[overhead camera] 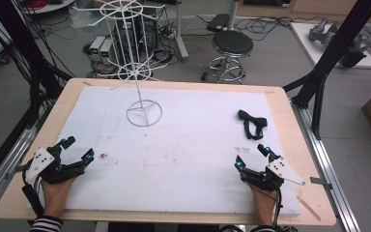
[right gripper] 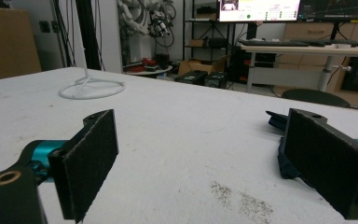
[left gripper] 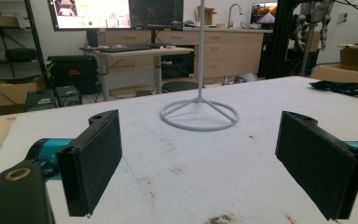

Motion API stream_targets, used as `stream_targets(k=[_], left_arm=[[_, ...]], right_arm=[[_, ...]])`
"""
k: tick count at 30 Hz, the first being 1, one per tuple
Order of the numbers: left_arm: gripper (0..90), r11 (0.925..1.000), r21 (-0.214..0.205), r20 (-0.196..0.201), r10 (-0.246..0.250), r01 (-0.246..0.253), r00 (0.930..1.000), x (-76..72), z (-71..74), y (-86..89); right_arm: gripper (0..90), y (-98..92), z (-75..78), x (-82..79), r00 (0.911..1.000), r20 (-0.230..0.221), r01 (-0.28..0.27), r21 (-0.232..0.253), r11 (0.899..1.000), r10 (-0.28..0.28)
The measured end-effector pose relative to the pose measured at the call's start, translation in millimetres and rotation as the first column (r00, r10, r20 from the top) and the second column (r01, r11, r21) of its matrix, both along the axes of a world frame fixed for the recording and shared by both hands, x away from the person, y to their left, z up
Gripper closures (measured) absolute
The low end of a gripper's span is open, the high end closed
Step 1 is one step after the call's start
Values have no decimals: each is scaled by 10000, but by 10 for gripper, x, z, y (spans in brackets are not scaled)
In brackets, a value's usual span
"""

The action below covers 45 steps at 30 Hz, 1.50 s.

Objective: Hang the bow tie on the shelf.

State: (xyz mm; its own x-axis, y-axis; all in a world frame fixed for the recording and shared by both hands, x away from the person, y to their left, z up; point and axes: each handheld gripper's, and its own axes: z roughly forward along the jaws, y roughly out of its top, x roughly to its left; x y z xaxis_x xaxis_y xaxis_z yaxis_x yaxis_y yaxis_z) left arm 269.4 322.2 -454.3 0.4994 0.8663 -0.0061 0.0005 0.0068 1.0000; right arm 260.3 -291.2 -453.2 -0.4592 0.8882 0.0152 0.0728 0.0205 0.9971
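Left gripper (overhead camera: 77, 150) low at the near left corner of the worktop (overhead camera: 24, 159), jaws spread wide, nothing between them, held in a hand (overhead camera: 55, 193) coming in from the bottom edge. From the left gripper view, bare white mat (left gripper: 191, 158) between the two black pads (left gripper: 95, 161) (a few dark specks and faint stains on it), with the ring base of the white wire stand (left gripper: 199, 115) straight ahead.

Right gripper (overhead camera: 252, 157) at the near right, likewise gaping, jaws well apart and clamped on nothing, resting low over the mat. Black strap (overhead camera: 252, 123) lying on the mat beyond it, toward the far right, apart from the jaws; in the right gripper view, partly hidden behind the right-hand pad (right gripper: 326, 163). Contact with that pad: cannot tell.

Wire stand upright at the far middle of the mat, well apart from both grippers.
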Motion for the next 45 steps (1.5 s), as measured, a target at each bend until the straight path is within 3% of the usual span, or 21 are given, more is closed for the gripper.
stream_targets(k=[15, 26, 33, 41, 45], left_arm=[[149, 10000, 11, 52, 27, -27, 10000, -7, -1, -3], [149, 10000, 59, 46, 27, -27, 10000, -5, 0, -1], [149, 10000, 71, 40, 29, -29, 10000, -4, 0, -3], [149, 10000, 76, 33, 21, -21, 10000, -4, 1, -2], [149, 10000, 38, 22, 10, -10, 10000, -1, 0, -4]], right_arm=[[96, 9, 9, 16, 9998, -127, 160, -153, 9998, -162], [95, -14, 41, 70, 9979, -577, 291, -205, 9994, -303], [95, -95, 169, 120, 9953, -773, 569, -271, 9980, -588], [95, -158, 472, 326, 9861, -1398, 814, -657, 9945, -900], [96, -184, 550, 413, 9799, -1704, 907, -815, 9925, -1035]])
